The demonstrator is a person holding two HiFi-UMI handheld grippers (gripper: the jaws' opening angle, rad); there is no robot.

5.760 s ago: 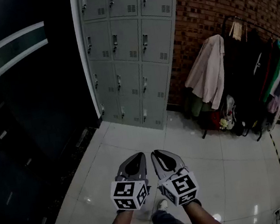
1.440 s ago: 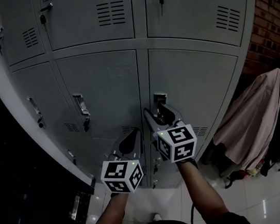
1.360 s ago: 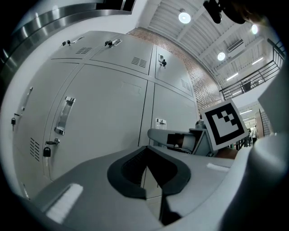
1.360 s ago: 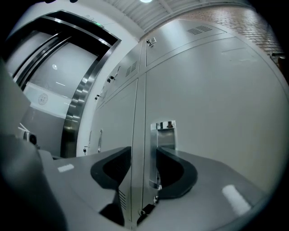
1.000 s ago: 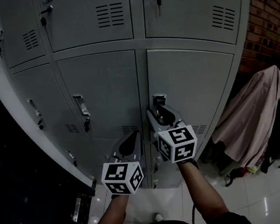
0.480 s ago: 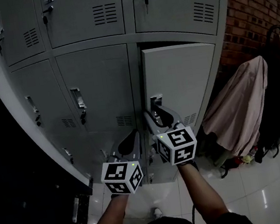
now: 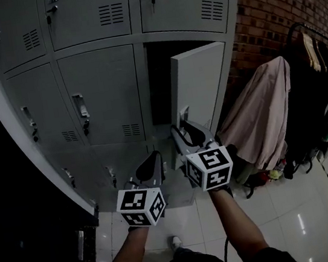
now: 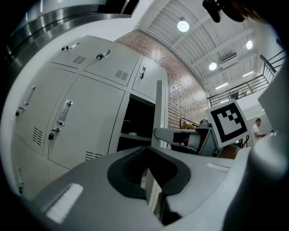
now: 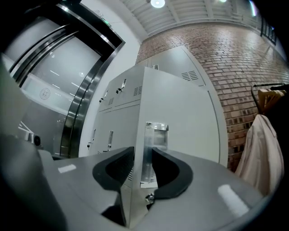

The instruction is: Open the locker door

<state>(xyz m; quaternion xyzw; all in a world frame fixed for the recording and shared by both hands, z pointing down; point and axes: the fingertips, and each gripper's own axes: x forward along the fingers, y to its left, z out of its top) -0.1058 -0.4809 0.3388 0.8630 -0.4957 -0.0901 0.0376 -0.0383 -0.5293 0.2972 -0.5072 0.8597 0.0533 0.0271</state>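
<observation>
Probably light, stiff and free-swinging: best gripped along the edge of locker door [image 7: 202, 79] by handle [image 9: 156, 135], already pinched between closing right gripper [image 9: 143, 155] jaws; left gripper [image 8: 146, 151] pressed together, empty.

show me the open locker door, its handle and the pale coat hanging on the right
open locker door [image 7: 201, 82], head view, middle of its outer face
door handle [image 9: 156, 133], right gripper view, upper part of the shiny metal plate
pale coat [image 7: 258, 116], head view, middle of the hanging cloth
</observation>
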